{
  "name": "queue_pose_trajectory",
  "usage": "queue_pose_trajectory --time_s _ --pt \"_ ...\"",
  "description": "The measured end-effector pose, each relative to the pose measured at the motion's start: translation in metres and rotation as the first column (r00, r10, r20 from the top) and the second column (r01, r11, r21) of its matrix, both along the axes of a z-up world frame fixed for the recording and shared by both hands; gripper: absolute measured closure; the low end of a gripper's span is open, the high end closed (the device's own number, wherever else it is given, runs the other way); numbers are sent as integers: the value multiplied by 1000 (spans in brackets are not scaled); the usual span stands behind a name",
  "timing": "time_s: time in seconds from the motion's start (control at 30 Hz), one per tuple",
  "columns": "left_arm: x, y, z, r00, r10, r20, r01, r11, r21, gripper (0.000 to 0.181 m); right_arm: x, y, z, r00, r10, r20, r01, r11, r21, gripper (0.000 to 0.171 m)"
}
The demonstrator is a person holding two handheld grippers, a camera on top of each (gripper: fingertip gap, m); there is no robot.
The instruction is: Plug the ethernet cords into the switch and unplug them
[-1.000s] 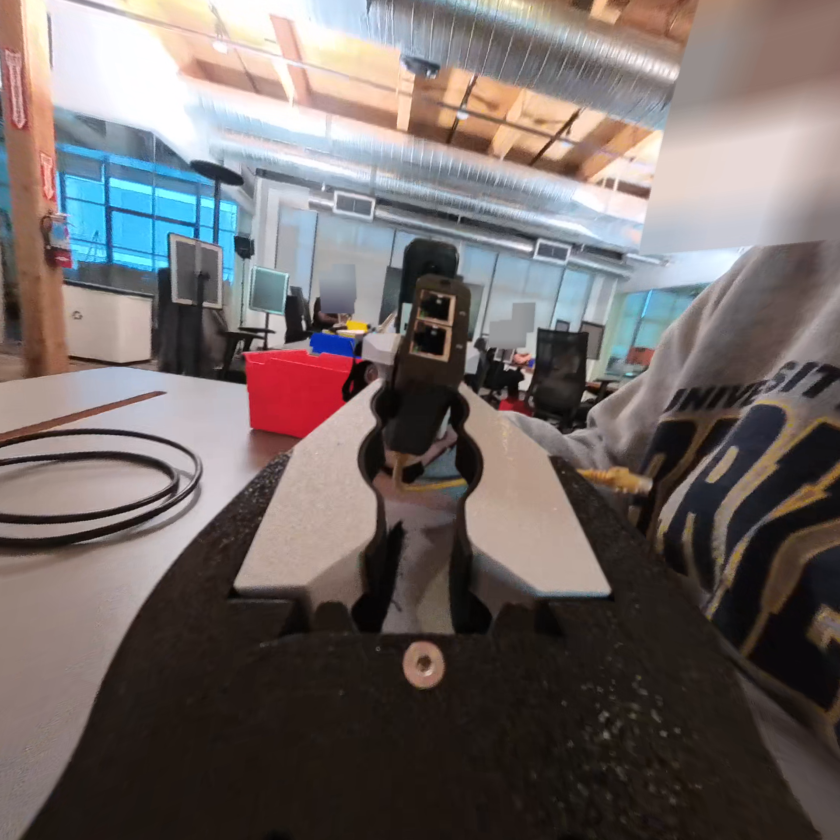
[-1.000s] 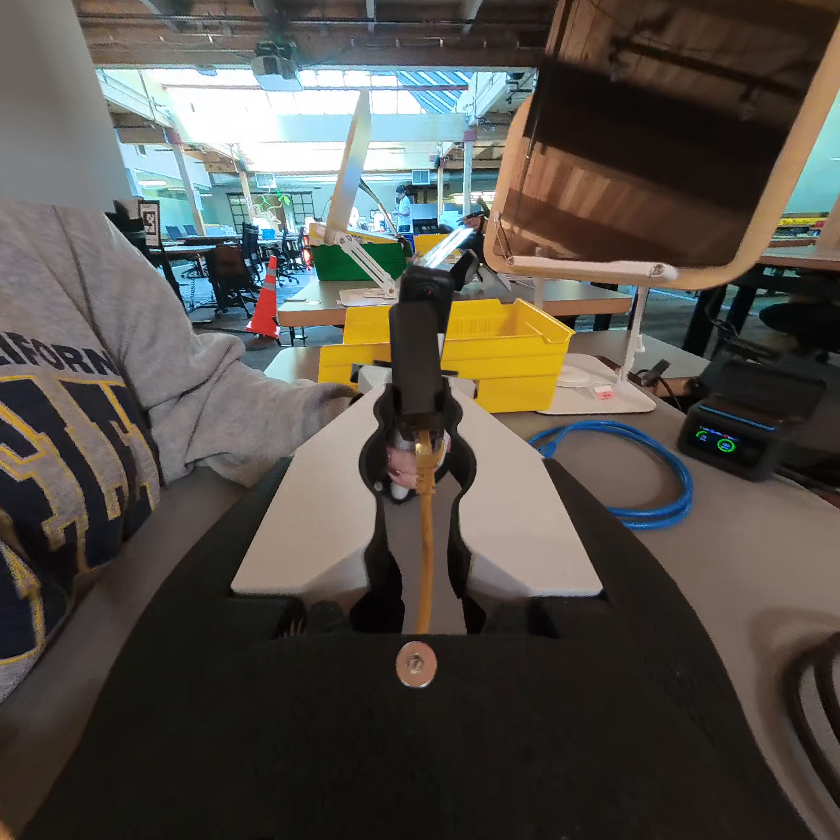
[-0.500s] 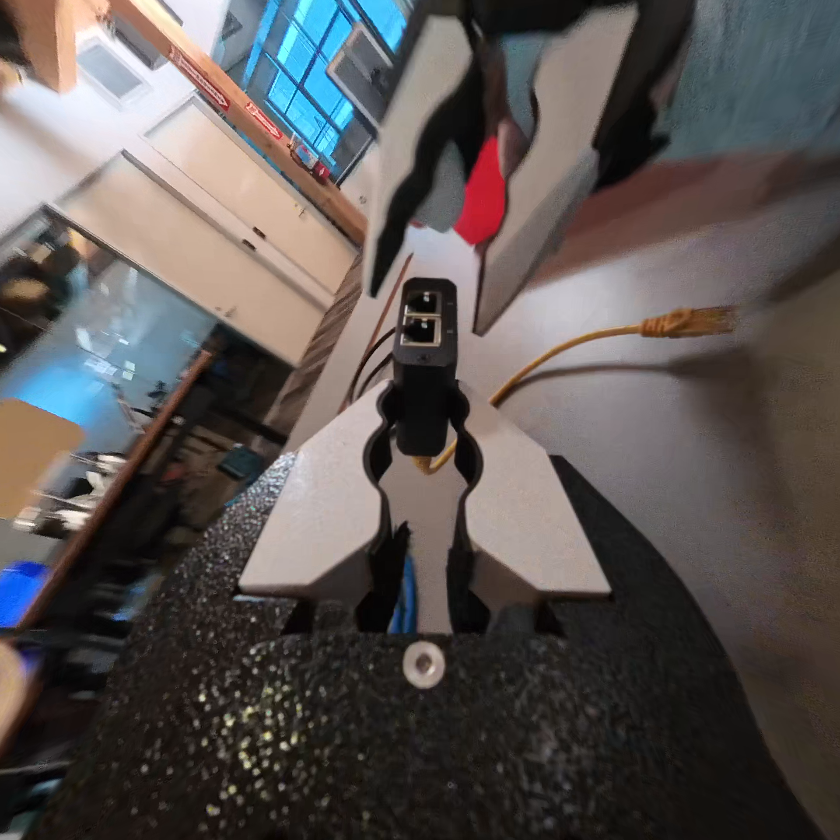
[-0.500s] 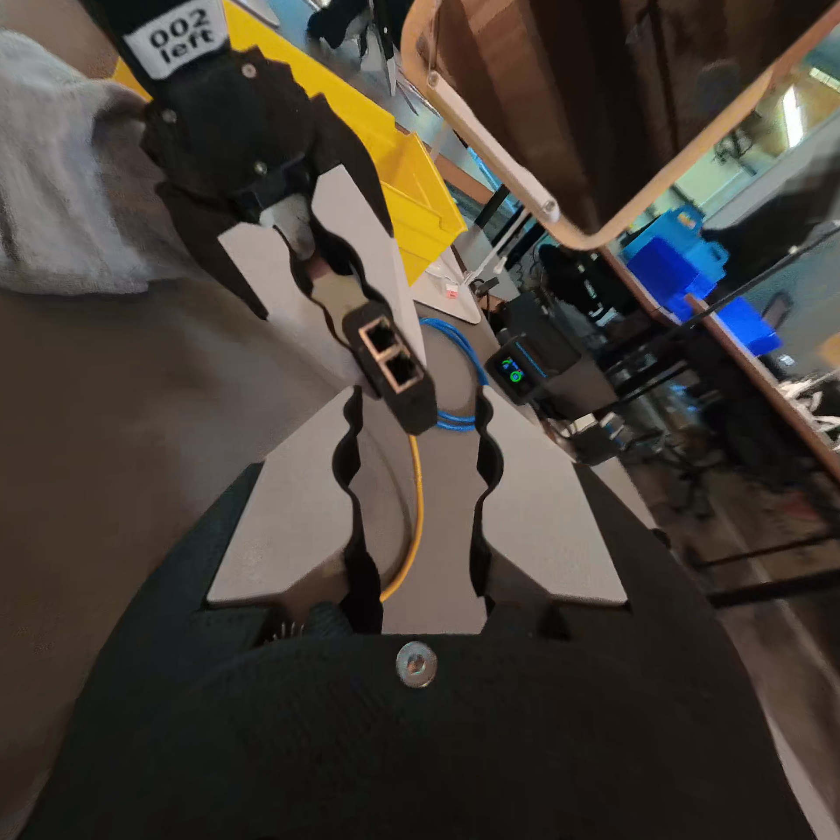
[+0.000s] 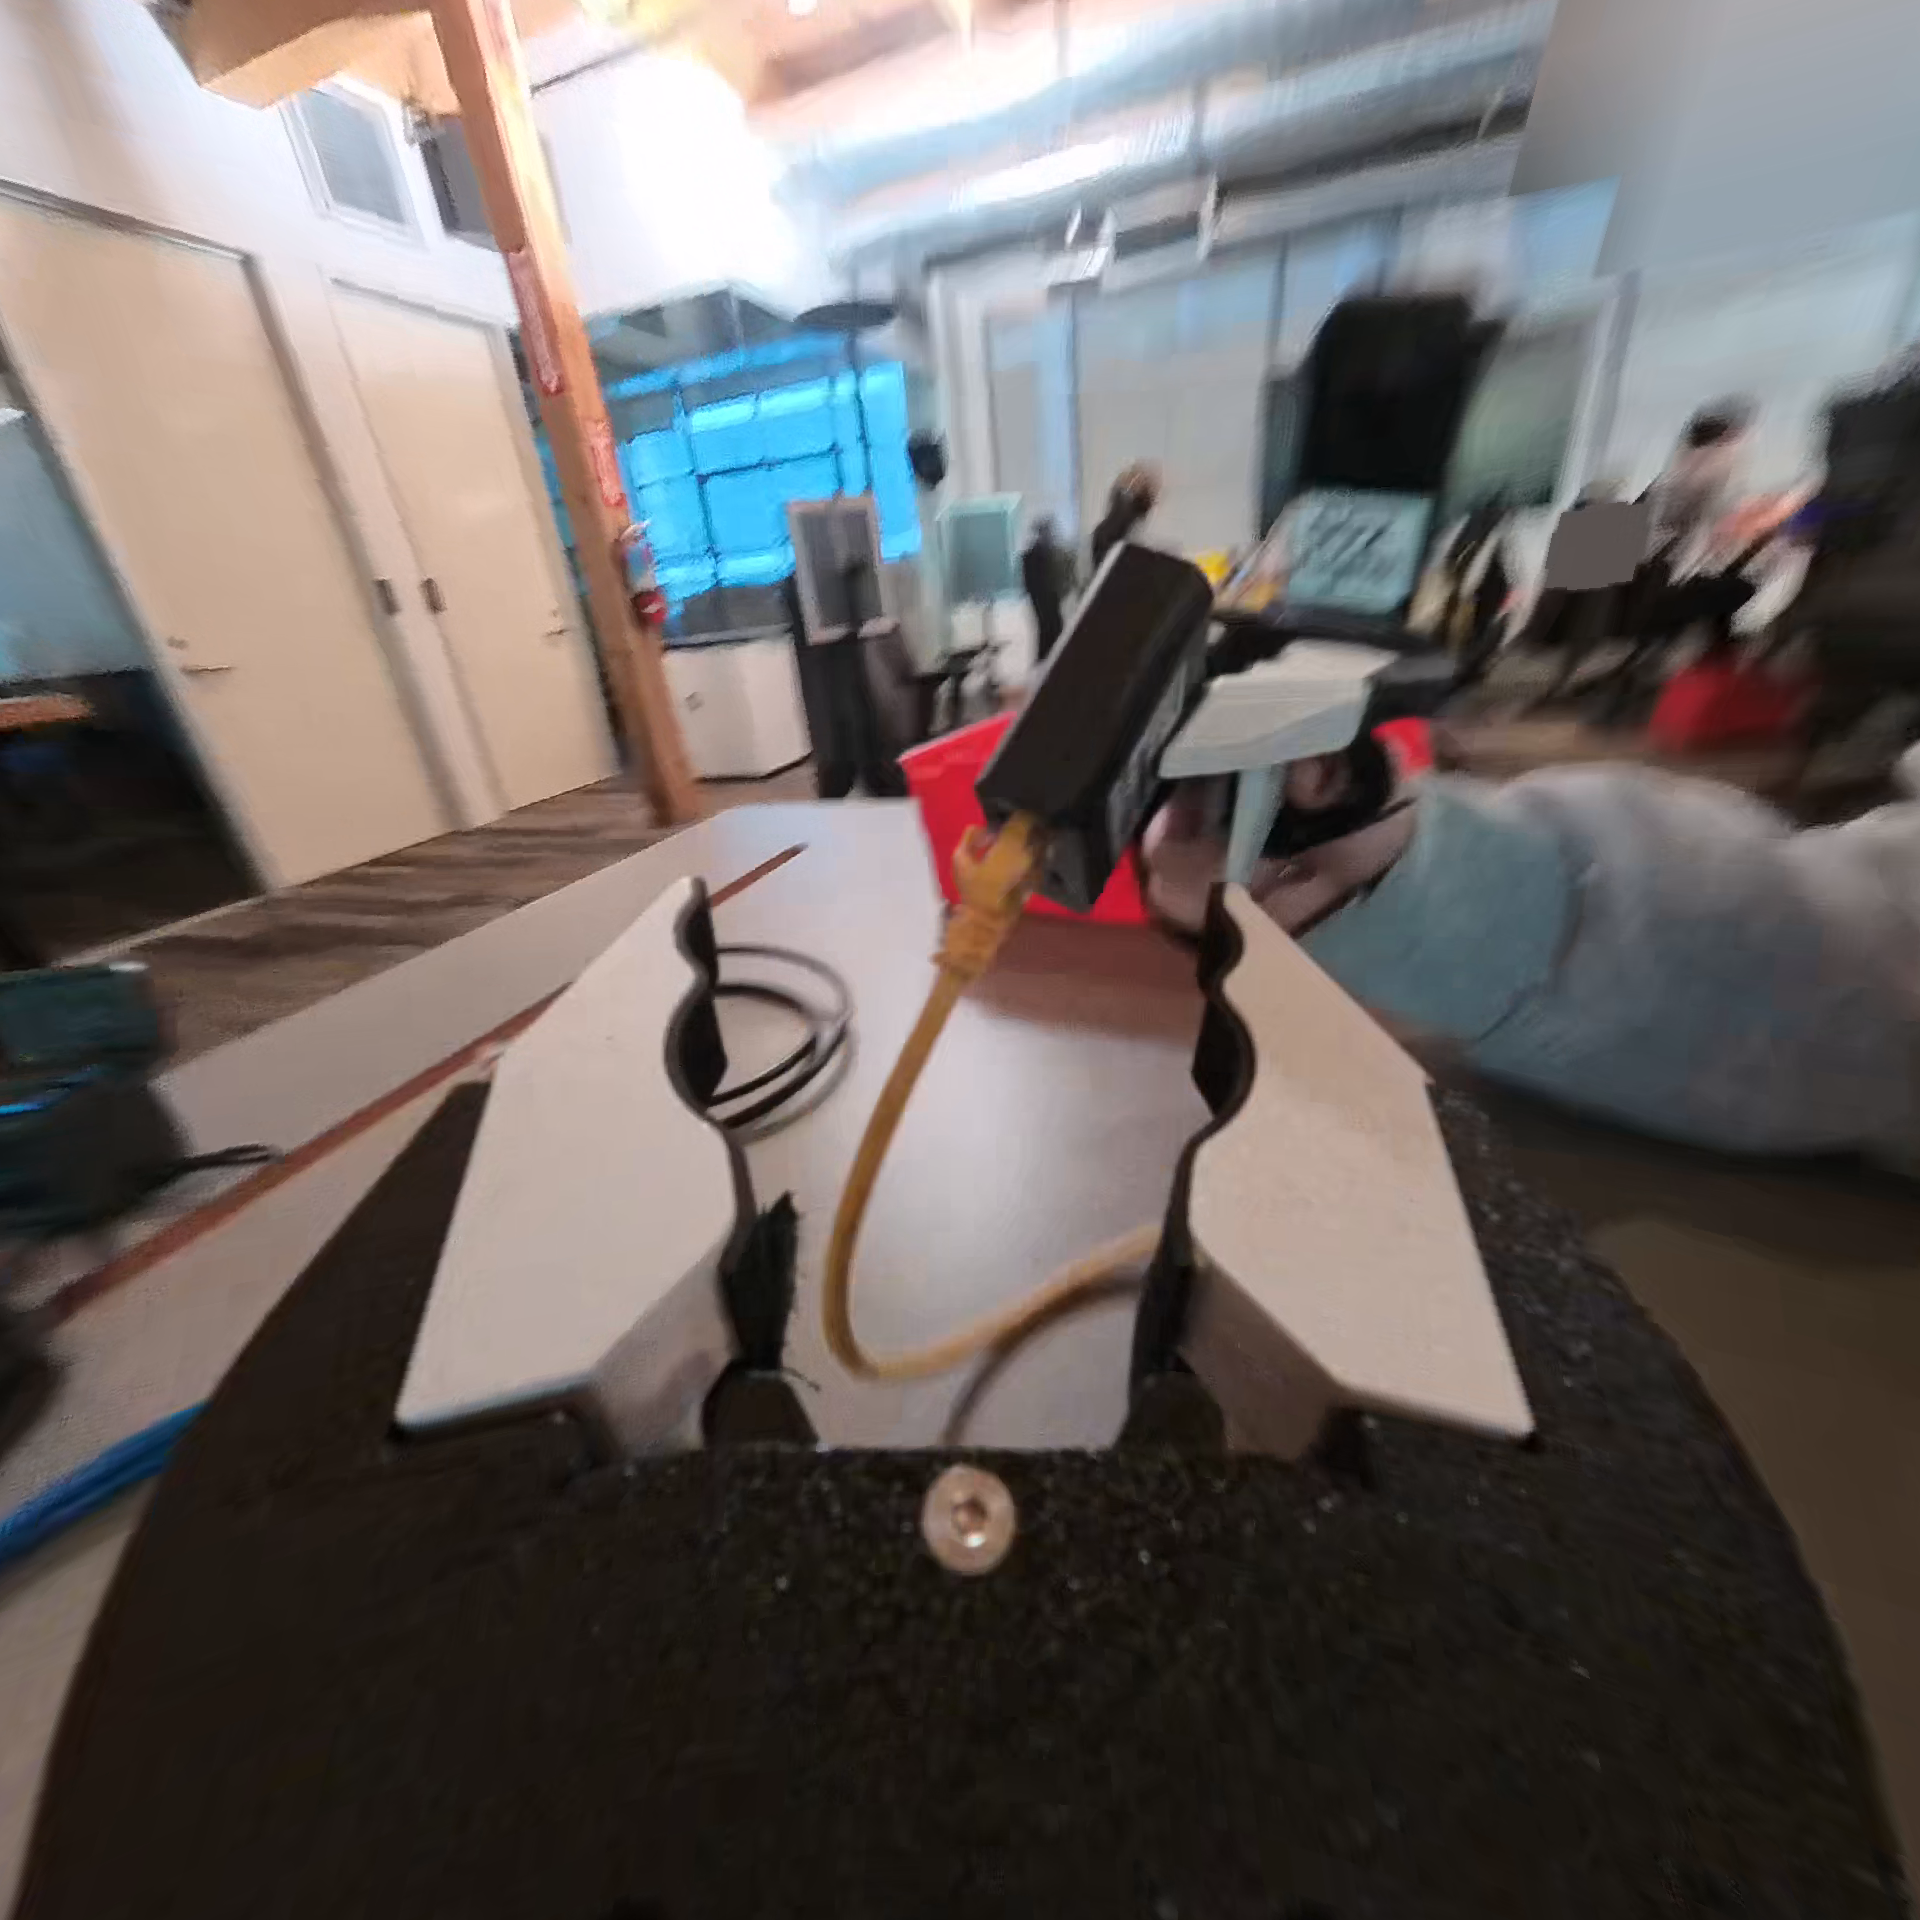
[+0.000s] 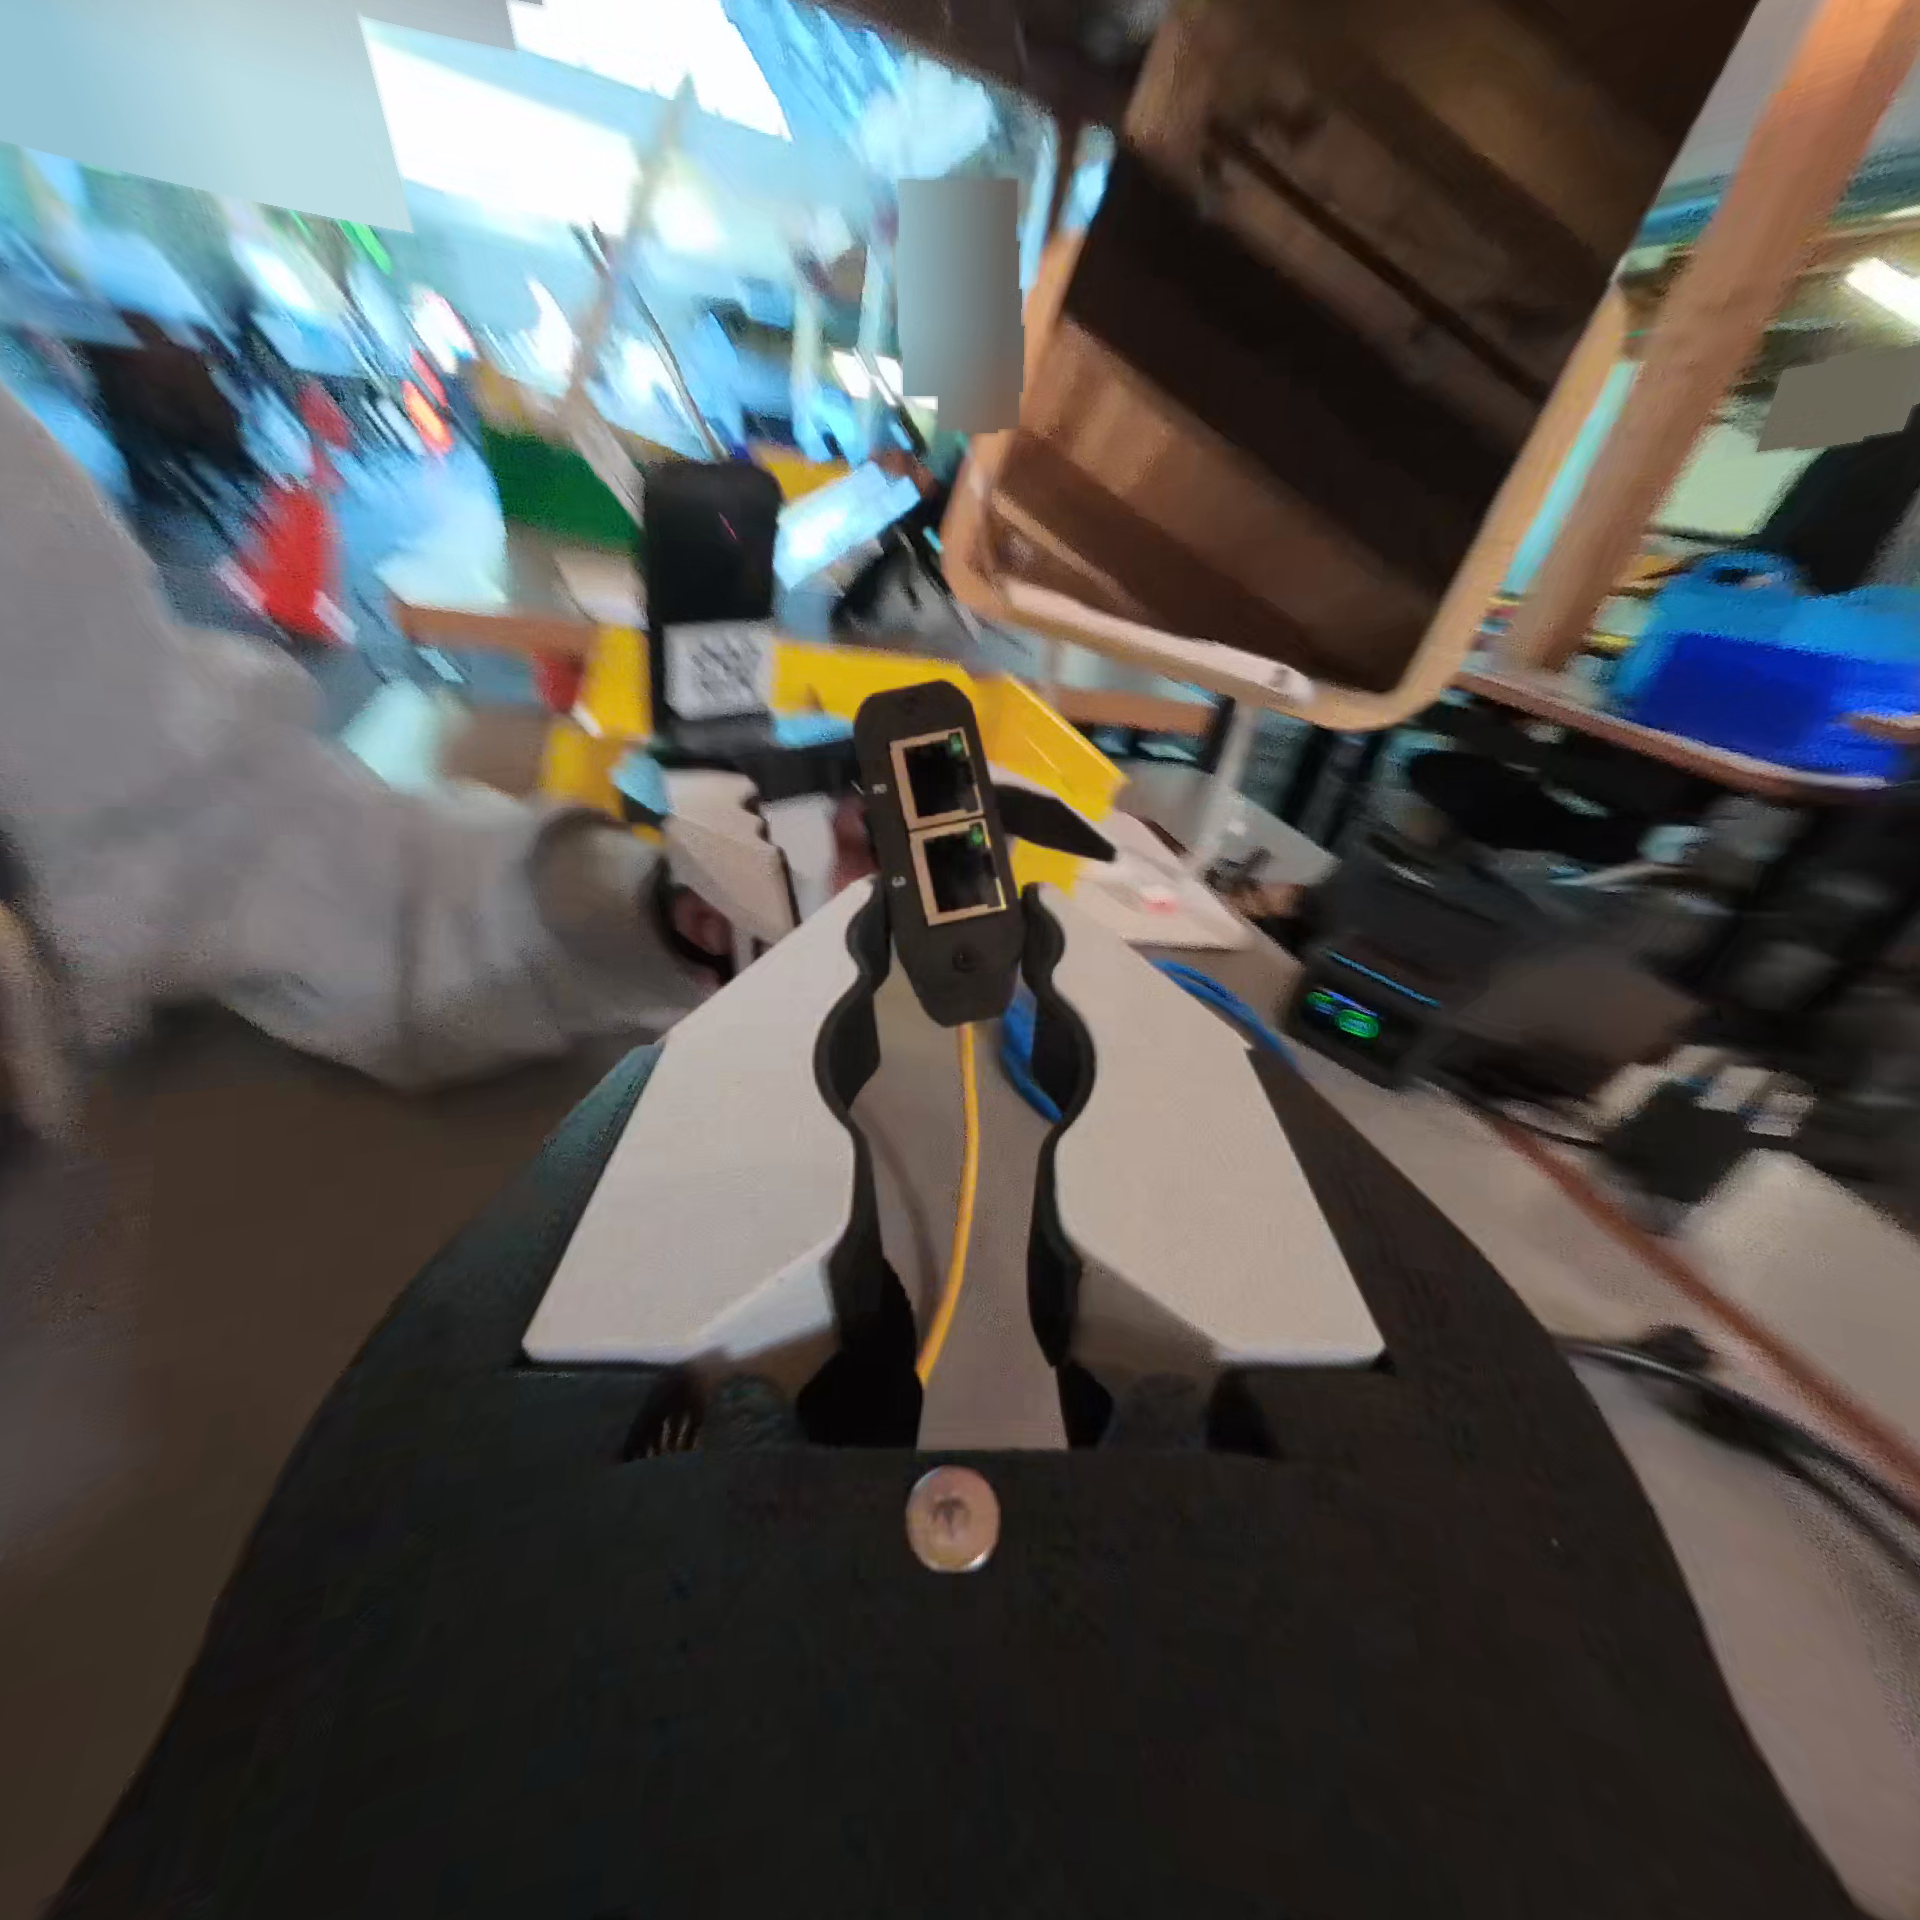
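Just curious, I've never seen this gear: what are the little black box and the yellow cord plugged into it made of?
The switch looks like matte black moulded plastic, going by its dull sheen and rounded edges. Its two ports have pale, metal-looking rims. The yellow ethernet cord seems to have a flexible, rubbery plastic jacket, since it bends into a loose loop. Blur hides finer detail.

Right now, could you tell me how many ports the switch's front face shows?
2: upper port and lower port, stacked on the switch, both empty. Far-end ports may be hidden.
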State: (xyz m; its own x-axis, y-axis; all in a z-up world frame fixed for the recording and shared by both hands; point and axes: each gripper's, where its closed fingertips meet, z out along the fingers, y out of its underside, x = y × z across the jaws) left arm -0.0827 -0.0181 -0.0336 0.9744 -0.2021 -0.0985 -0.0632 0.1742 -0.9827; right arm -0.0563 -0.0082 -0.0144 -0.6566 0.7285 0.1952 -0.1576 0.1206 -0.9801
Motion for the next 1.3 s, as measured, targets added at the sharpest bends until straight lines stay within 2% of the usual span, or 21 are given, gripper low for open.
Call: queue_pose_trajectory --time_s 0.1,0.17,0.33,0.43,0.57,0.63,0.7,0.77,0.83,0.93,1.07,1.17,1.3 --pt "9 -11 12 978 -168 126 159 984 75 98 10 -2 10 979 199 38 -183 950 -253 149" --pt "19 -13 10 961 -244 132 236 969 71 109 8 -6 4 961 271 56 -240 916 -322 148" --pt "37 -11 -5 939 -329 100 329 944 17 137 0 -18 -15 937 333 109 -276 893 -355 149" --pt "36 -9 -9 941 -323 105 325 946 -2 157 0 -19 -21 933 337 128 -280 900 -334 149" --pt "27 0 -19 971 -234 54 238 968 -81 160 -7 -11 -29 939 300 170 -230 911 -342 147" --pt "17 3 -23 990 -140 -12 138 986 -95 160 -16 3 -28 966 214 143 -151 922 -355 140" --pt "1 4 -30 995 -25 -97 13 992 -124 160 -31 30 -28 995 1 101 33 940 -338 133" --pt "-12 5 -36 978 71 -196 -97 987 -129 160 -44 64 -31 964 -261 58 266 914 -305 134" --pt "-18 7 -44 945 133 -300 -180 974 -137 160 -50 85 -39 912 -406 57 405 870 -281 137" --pt "-16 12 -57 878 152 -454 -242 959 -147 160 -62 96 -56 851 -514 110 526 827 -201 139" --pt "-8 19 -79 829 87 -553 -242 947 -213 160 -74 116 -59 739 -672 37 673 735 -81 148" --pt "-1 26 -91 822 37 -568 -219 942 -256 160 -94 128 -68 699 -713 53 714 700 9 148" --pt "3 28 -98 778 17 -628 -238 933 -269 159 -137 135 -92 673 -713 198 706 699 117 138"
